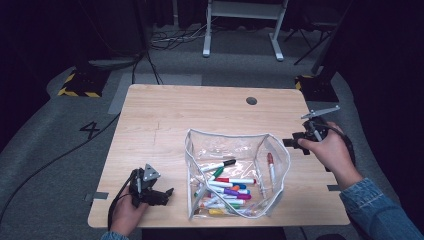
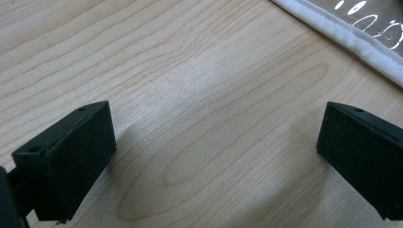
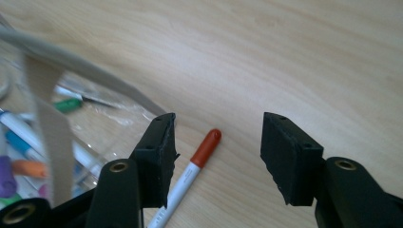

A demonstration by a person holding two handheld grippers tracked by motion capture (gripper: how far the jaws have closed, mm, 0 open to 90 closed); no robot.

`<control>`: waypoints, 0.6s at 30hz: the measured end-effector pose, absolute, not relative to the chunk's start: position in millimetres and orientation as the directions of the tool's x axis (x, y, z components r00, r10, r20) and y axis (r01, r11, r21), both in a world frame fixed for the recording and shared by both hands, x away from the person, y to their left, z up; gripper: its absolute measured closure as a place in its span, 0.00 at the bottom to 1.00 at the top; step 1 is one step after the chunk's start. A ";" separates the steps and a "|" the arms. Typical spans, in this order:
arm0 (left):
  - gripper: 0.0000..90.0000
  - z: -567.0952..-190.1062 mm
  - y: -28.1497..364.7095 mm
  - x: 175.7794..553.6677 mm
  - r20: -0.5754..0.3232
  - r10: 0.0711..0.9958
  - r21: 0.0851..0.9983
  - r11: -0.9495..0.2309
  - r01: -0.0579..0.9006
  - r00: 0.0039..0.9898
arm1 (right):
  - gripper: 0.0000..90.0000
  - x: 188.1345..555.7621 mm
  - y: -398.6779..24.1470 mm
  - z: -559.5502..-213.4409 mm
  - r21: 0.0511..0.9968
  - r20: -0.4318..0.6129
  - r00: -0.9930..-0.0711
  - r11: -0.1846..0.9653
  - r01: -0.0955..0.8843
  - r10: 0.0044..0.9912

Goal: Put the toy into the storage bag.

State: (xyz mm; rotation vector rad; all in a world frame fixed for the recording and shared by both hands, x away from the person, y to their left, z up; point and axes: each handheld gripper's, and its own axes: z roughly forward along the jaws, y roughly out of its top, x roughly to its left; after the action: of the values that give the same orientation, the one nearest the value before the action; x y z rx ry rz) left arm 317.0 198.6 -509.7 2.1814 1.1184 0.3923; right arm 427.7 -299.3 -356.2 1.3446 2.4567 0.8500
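A clear zip pouch [image 1: 226, 136] stands open on the wooden table [image 1: 200, 110], with several coloured markers [image 1: 227, 190] lying in it. A red-capped marker [image 1: 270, 167] lies along its right wall; in the right gripper view this red-capped marker [image 3: 202, 154] rests on the wood beside the pouch [image 3: 71, 61]. My right gripper [image 1: 296, 145] hovers to the right of the pouch, open, and the red cap sits below the gap of the right gripper [image 3: 218, 137], untouched. My left gripper [image 1: 166, 196] rests near the front left edge, open over bare wood; the left gripper [image 2: 216, 156] faces the pouch's white seam [image 2: 351, 40].
A round cable hole [image 1: 251, 100] sits near the table's far edge. Beyond the table stand a white desk frame [image 1: 245, 25] and two hazard-taped bases [image 1: 80, 82] on grey carpet. A cable trails from the left gripper off the table's front left.
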 end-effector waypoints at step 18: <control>0.00 -509.8 198.6 316.9 -0.027 0.806 0.666 -0.426 0.612 0.591 | 0.56 425.3 -286.2 -464.2 0.421 0.165 -0.577 0.472 0.775 0.800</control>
State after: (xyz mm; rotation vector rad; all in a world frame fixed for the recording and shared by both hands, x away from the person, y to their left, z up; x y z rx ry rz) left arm 316.9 198.6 -509.8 2.1799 1.1189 0.3931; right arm 425.3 -286.2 -464.2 1.4180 2.6481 0.7128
